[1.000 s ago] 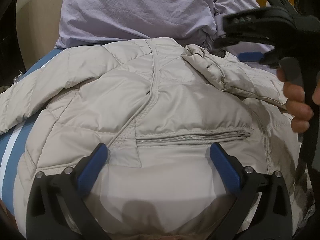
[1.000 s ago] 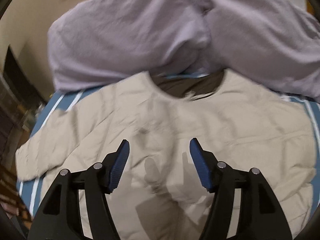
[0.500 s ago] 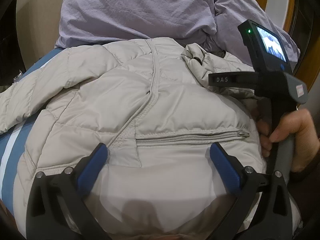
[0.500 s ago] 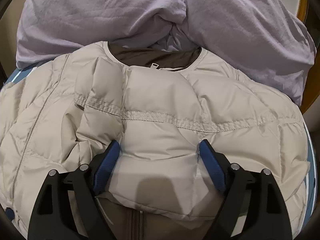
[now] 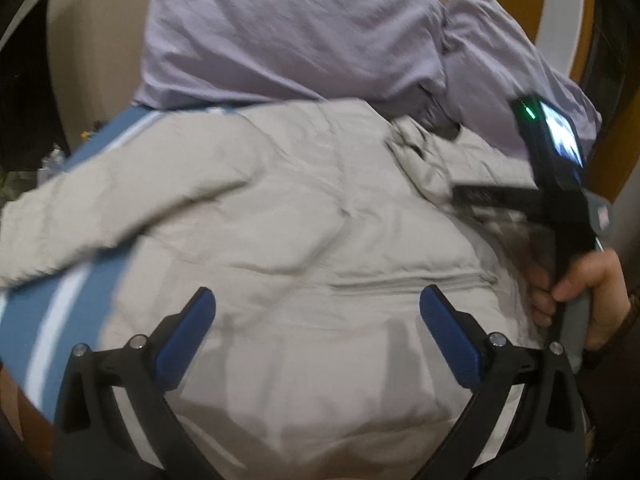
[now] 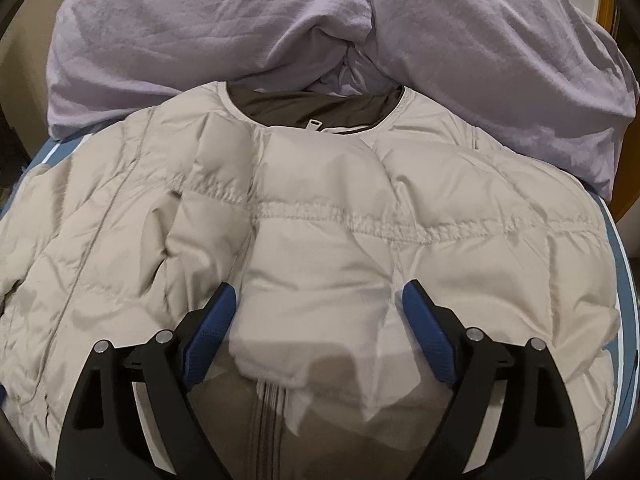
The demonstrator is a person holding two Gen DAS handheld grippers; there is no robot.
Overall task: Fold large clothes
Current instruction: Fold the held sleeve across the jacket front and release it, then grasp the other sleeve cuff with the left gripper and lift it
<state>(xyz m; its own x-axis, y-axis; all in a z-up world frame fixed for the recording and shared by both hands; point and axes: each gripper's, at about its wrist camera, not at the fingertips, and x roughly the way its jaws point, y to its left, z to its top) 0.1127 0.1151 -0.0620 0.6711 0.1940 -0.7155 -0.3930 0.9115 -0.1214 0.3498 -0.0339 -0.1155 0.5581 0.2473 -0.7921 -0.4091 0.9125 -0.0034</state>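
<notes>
A beige puffer jacket (image 5: 304,224) lies spread on a blue striped bed, its left sleeve (image 5: 100,208) stretched out to the left. In the right wrist view the jacket (image 6: 460,248) shows its brown-lined collar (image 6: 320,106) at the far end and a sleeve folded across its front (image 6: 316,248). My left gripper (image 5: 316,300) is open just above the jacket's lower part near a zipped pocket (image 5: 412,282). My right gripper (image 6: 316,300) is open with its jaws either side of the folded sleeve's end. Its body shows at the right in the left wrist view (image 5: 560,184).
Lilac pillows (image 6: 280,32) lie behind the collar; they also show in the left wrist view (image 5: 288,36). The blue and white striped sheet (image 5: 64,304) shows at the left. A wooden frame (image 5: 608,152) stands at the right.
The left gripper has pulled back and lifted a little, so the view is blurred and more of the sheet shows. The right gripper has edged back slightly over the folded sleeve.
</notes>
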